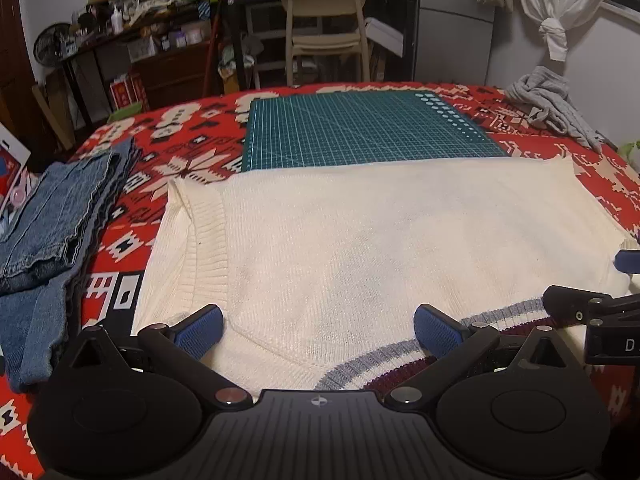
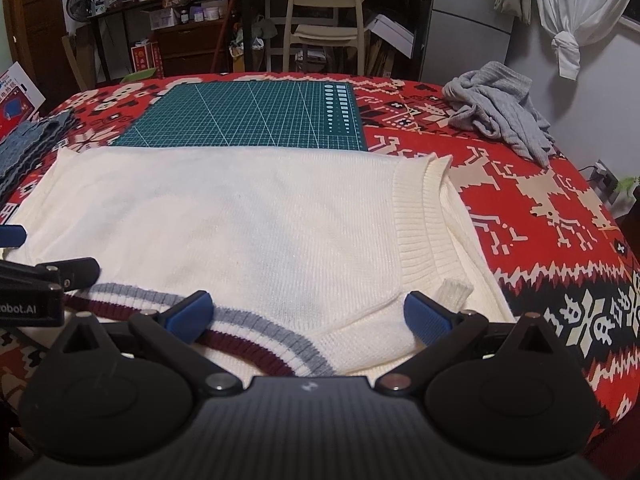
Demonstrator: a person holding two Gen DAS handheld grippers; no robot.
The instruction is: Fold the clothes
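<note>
Jaws apart on left gripper (image 1: 318, 330) and right gripper (image 2: 308, 316), both low over near edge of cream knit sweater (image 1: 360, 240). Striped collar (image 2: 256, 332) nearest, probably neckline toward camera; long axis left-right. Far hem overlaps green cutting mat (image 1: 360, 128). Folded jeans (image 1: 52, 224) left, grey garment (image 2: 500, 116) far right; red patterned cloth (image 2: 540, 220) bare between.

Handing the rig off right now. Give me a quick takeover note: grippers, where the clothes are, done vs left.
Left gripper: open, empty, over the near edge of the cream sweater.
Right gripper: open, empty, near the striped collar.
Sweater lies flat on the red patterned cloth, far edge on the green cutting mat.
Done: folded jeans at left.
Left: fold the sweater, then the crumpled grey garment at far right.
</note>
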